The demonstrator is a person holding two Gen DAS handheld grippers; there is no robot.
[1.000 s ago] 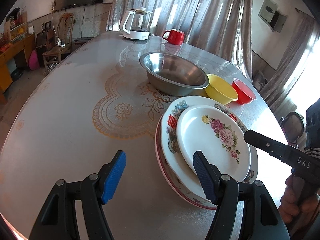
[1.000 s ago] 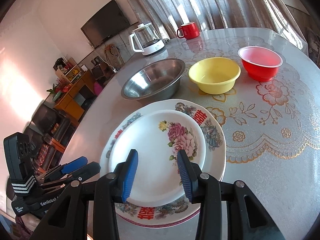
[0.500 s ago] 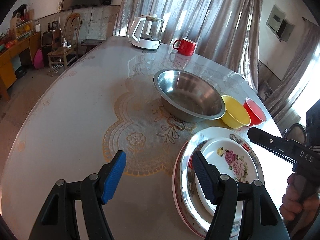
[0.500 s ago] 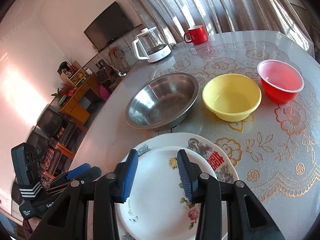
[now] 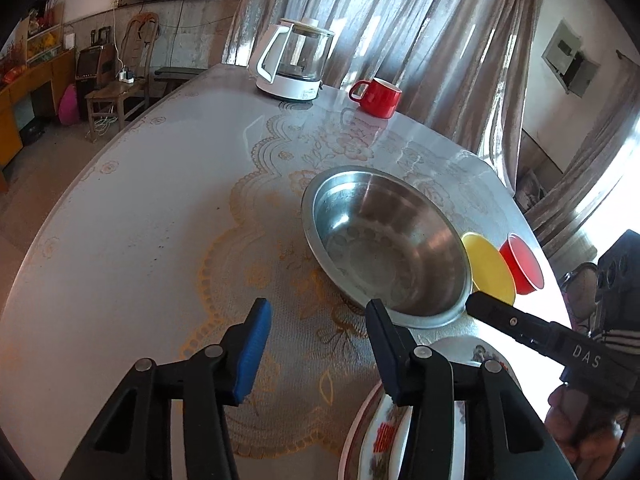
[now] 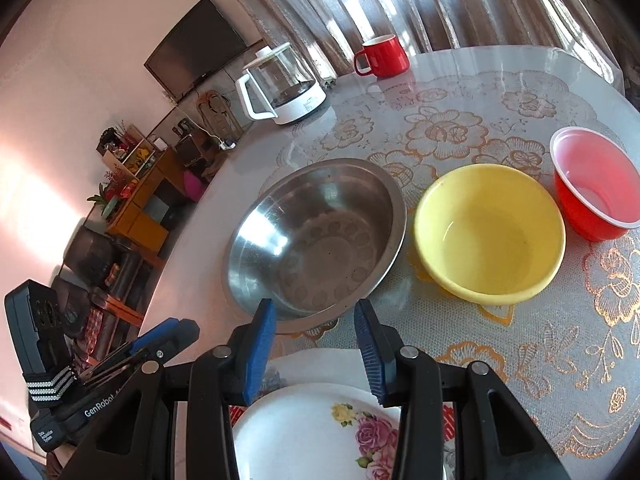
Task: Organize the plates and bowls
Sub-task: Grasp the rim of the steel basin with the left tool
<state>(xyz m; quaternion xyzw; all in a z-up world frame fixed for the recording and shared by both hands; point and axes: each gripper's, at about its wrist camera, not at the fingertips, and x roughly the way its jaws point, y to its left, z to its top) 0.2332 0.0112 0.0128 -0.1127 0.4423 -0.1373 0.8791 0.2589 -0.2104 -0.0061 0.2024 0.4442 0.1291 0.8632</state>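
Note:
A stack of floral plates (image 6: pixel 320 432) lies at the near table edge, its rim showing in the left wrist view as plates (image 5: pixel 384 432). Beyond it stand a steel bowl (image 5: pixel 384 240) (image 6: pixel 316 240), a yellow bowl (image 6: pixel 490 232) (image 5: pixel 490 268) and a red bowl (image 6: pixel 596 188) (image 5: pixel 524 268) in a row. My left gripper (image 5: pixel 318 344) hovers over bare tablecloth just left of the steel bowl's near rim; its jaws are closing with nothing between them. My right gripper (image 6: pixel 315 344) hangs open and empty above the plates' far edge, facing the steel bowl.
A glass kettle (image 5: pixel 296 64) (image 6: pixel 280 84) and a red mug (image 5: pixel 378 96) (image 6: pixel 382 56) stand at the far side of the round table (image 5: pixel 120 240). A hand holds the right gripper's handle at the right edge of the left wrist view. Furniture lines the room's left side.
Both grippers moved forward from over the plates toward the steel bowl, so the plates slid to the bottom of both views. The left jaws have narrowed.

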